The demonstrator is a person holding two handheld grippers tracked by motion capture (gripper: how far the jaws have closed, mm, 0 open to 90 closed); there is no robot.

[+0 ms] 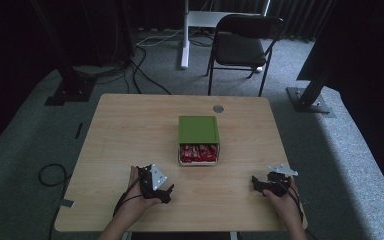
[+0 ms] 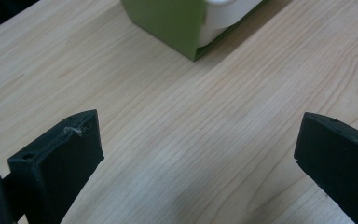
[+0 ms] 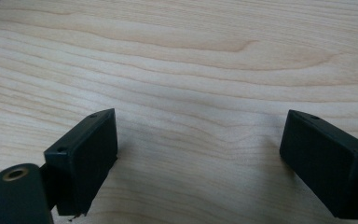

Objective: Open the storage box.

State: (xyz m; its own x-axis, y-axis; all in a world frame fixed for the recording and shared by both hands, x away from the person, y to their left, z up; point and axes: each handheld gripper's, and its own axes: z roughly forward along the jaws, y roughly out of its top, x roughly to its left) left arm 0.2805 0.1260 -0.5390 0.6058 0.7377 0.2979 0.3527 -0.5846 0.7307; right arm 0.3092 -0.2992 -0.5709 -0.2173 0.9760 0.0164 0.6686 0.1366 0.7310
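A green box (image 1: 198,129) sits in the middle of the wooden table (image 1: 130,125), its near end open and showing red packets (image 1: 198,153) in a white inner tray. My left gripper (image 1: 166,194) rests near the front left, held in a hand, jaws wide apart and empty. In the left gripper view my left gripper (image 2: 198,144) faces a corner of the green box (image 2: 168,21). Near the front right, my right gripper (image 1: 256,182) lies open in the other hand. In the right gripper view my right gripper (image 3: 198,144) has just bare wood between its jaws.
A small grey disc (image 1: 218,108) is set in the table near its far edge. Beyond the table stand a black folding chair (image 1: 242,45) and a white desk leg (image 1: 185,35). Cables (image 1: 140,75) run over the carpet at the left.
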